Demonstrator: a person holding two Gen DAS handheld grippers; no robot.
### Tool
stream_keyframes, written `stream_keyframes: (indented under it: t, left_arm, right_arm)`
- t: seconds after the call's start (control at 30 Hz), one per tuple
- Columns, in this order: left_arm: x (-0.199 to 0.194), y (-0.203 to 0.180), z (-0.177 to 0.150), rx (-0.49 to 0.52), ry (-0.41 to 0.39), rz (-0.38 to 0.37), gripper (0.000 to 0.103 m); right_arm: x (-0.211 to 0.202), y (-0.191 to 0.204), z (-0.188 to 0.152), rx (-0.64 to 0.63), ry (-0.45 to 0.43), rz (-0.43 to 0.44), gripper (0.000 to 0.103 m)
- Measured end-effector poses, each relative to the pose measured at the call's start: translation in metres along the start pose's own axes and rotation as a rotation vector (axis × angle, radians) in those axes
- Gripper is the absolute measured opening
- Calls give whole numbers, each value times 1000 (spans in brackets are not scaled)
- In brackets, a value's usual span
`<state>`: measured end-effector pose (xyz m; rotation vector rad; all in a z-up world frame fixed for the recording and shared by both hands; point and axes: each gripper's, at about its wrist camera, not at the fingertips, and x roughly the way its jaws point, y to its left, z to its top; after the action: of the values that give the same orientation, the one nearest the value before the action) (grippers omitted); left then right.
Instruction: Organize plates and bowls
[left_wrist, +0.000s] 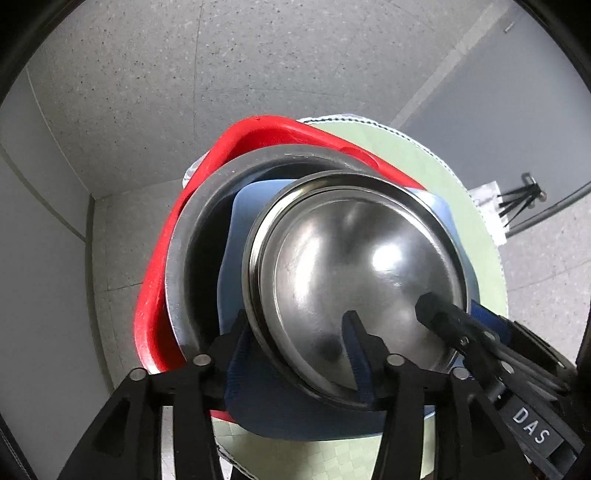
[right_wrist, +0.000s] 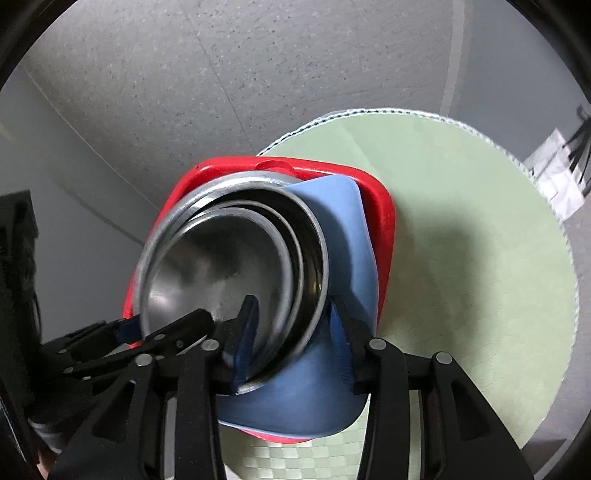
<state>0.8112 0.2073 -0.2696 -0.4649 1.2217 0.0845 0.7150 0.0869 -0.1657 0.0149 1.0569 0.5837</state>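
Note:
A stack of dishes sits on a round table with a green mat (left_wrist: 424, 162). A red square tray (left_wrist: 155, 280) is at the bottom, then a wide steel plate (left_wrist: 181, 258), a blue plate (left_wrist: 236, 236) and nested steel bowls (left_wrist: 354, 258) on top. My left gripper (left_wrist: 299, 350) straddles the near rim of the steel bowls, one finger inside, one outside. My right gripper (right_wrist: 291, 332) straddles the bowls' rim (right_wrist: 314, 236) and the blue plate (right_wrist: 343, 229) from the other side. Each gripper's fingers show in the other's view. Whether either clamps is unclear.
The green mat (right_wrist: 461, 221) lies bare to the right of the stack in the right wrist view. Speckled grey floor (left_wrist: 147, 92) surrounds the table. A white bag and black tripod legs (left_wrist: 517, 203) stand on the floor to the right.

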Motion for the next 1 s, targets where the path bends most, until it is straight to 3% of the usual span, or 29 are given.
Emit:
stream_keyframes:
  t: [0.13, 0.23, 0.3, 0.5, 0.83, 1.0]
  left_arm:
    - [-13, 2, -8, -2, -46, 14, 68]
    - [-34, 4, -17, -5, -103, 33, 78]
    - [-52, 2, -25, -1, -146, 52, 80]
    - [-102, -26, -72, 72, -280, 100, 84]
    - [-178, -91, -211, 193, -478, 136, 93]
    - [-222, -129, -307, 262, -590, 178, 96]
  right_arm:
    - [-14, -5, -8, 14, -37, 49, 45]
    - [-34, -11, -15, 36, -98, 85, 67]
    - [-50, -12, -23, 36, -131, 76, 75]
    - [-107, -30, -63, 49, -229, 78, 76]
    - [-213, -64, -171, 40, -403, -17, 85]
    - [-267, -79, -242, 33, -475, -44, 93]
